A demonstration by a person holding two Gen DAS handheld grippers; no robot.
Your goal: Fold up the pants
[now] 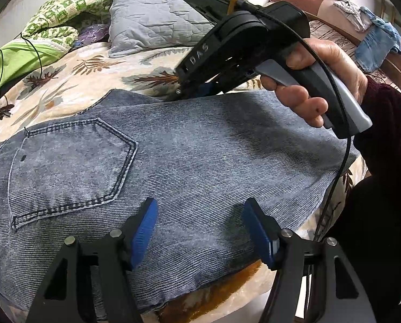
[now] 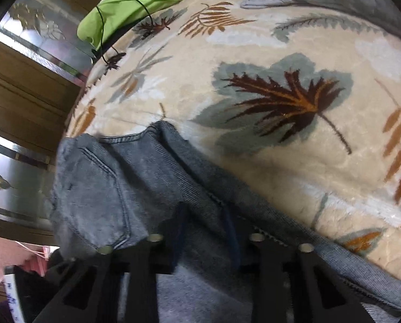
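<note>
Grey-blue denim pants [image 1: 173, 161] lie folded on the leaf-patterned bed cover [image 1: 73, 78], back pocket [image 1: 71, 167] at the left. My left gripper [image 1: 199, 231] hovers open over the near part of the pants, blue pads [image 1: 143, 231] apart and empty. My right gripper [image 1: 192, 90], held in a hand, points down at the pants' far edge. In the right wrist view its fingers [image 2: 204, 231] are blurred and stand a narrow gap apart over the denim [image 2: 135, 188]; I cannot tell whether cloth is between them.
A grey quilted pillow [image 1: 157, 18], a green patterned blanket [image 1: 57, 18] and a black cable [image 1: 36, 53] lie at the bed's far side. Clothes hang on a headboard [image 1: 372, 40] at right. A wooden wardrobe with glass panels [image 2: 20, 107] stands left.
</note>
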